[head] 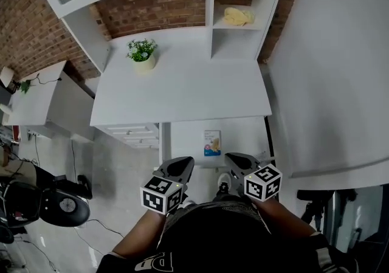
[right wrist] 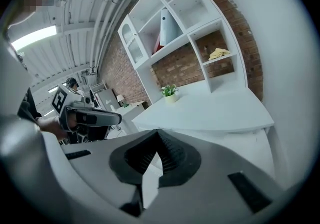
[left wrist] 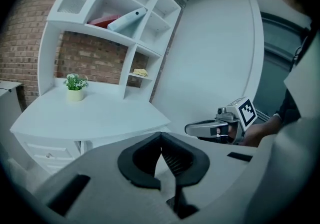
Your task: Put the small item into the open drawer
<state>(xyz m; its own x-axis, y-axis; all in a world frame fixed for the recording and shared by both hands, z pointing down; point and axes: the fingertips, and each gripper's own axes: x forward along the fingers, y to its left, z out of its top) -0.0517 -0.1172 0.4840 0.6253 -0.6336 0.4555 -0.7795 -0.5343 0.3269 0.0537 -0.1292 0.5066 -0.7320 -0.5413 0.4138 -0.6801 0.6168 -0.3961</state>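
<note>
Both grey two-jaw tools hang close below me, left gripper [head: 184,162] and right gripper [head: 234,157], each with its fingers pressed together on nothing. Just beyond them, the small blue-and-white packet [head: 212,143] lies in the open white drawer [head: 246,135] under the white desk [head: 182,89].

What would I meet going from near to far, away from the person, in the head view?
Left claw and right claw side by side → small printed card → potted plant on the white desk → yellow cloth in the shelf cubby.
</note>
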